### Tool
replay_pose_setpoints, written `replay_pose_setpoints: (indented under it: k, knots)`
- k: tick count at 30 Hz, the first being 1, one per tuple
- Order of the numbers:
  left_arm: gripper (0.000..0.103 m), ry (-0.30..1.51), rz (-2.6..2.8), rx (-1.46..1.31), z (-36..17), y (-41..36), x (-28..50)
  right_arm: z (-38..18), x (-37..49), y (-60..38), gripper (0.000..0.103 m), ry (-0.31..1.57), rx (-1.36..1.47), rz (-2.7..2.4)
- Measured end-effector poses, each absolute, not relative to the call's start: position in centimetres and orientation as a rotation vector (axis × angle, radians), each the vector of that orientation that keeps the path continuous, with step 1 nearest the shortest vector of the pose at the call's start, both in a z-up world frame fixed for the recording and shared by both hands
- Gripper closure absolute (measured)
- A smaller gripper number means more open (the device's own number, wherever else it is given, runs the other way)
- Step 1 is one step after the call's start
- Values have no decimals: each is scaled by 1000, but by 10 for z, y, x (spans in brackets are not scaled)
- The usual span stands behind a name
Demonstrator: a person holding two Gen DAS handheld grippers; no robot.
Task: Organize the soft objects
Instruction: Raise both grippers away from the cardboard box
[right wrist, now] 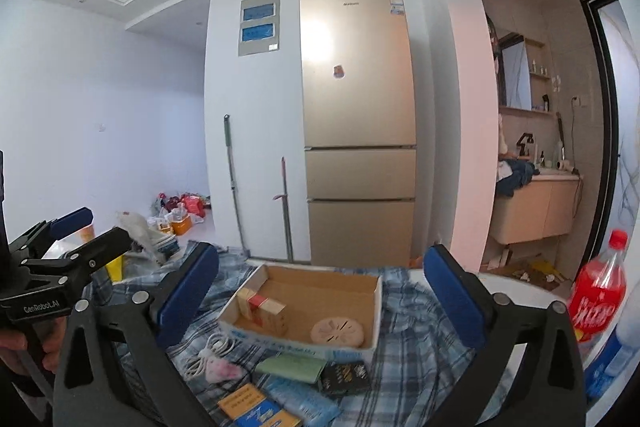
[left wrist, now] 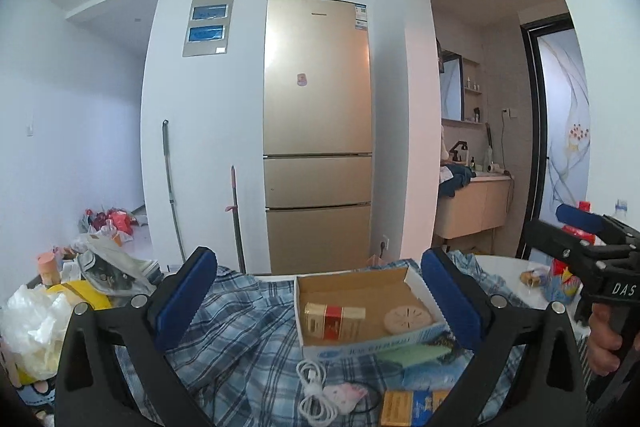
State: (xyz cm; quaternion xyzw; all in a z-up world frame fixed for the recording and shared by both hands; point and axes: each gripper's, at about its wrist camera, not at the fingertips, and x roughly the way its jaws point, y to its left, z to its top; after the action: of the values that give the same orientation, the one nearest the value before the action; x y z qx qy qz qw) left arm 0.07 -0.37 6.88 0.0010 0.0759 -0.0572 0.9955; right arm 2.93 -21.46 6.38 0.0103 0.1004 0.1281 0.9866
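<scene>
Looked like only a start on the tidying. Sat in front of the left claw [left wrist: 318, 301], between and just past its blue pads: an open brown cardboard box with white and blue sides [left wrist: 360, 283]. Held only a small gold and red carton [left wrist: 335, 321] and a round tan disc with slits [left wrist: 408, 319], both of them hard things. Stayed outside the box, lower and nearer the claw: a coiled white cable with a small pink and white soft toy [left wrist: 348, 397], a flat green packet [left wrist: 416, 353] and an orange and blue booklet [left wrist: 416, 407]. Lay spread under all of it: a big blue and white checked cloth [left wrist: 240, 339], rumpled and not folded, likely the main soft thing left to sort. Stood wide open, the left claw, pads far apart, gripping nothing and touching nothing. Same for the right claw [right wrist: 320, 301]: spread wide, empty, with the same box straight ahead between its pads. Off to the right of that claw: a red plastic soda bottle with a red cap [right wrist: 598, 293]. Probably still to do: picking up the soft things and putting them in order.
</scene>
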Motion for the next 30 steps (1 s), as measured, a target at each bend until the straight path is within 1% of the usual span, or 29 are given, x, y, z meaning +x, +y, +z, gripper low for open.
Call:
replay_pose_setpoints:
  k: [7,13,23,24,25,28,30]
  knots:
    - [0,181,-113,10,36,4,-3,24,34,-202,1,278,-9,289]
    - [0,263,-116,-5,2,9,10,-3,41,-191,1,352,-34,319]
    - [0,321,-142,-17,-9,9,18,-28,54,-185,1,487,-26,395]
    - [0,328,-146,-13,-9,8,19,-30,56,-183,2,501,-26,401]
    - [0,331,-147,-12,-8,7,19,-31,58,-182,6,514,-26,409]
    - [0,342,-143,-16,-9,8,20,-36,63,-178,12,576,-30,464]
    - [4,357,-148,-26,-10,9,22,-43,66,-173,15,630,-38,516]
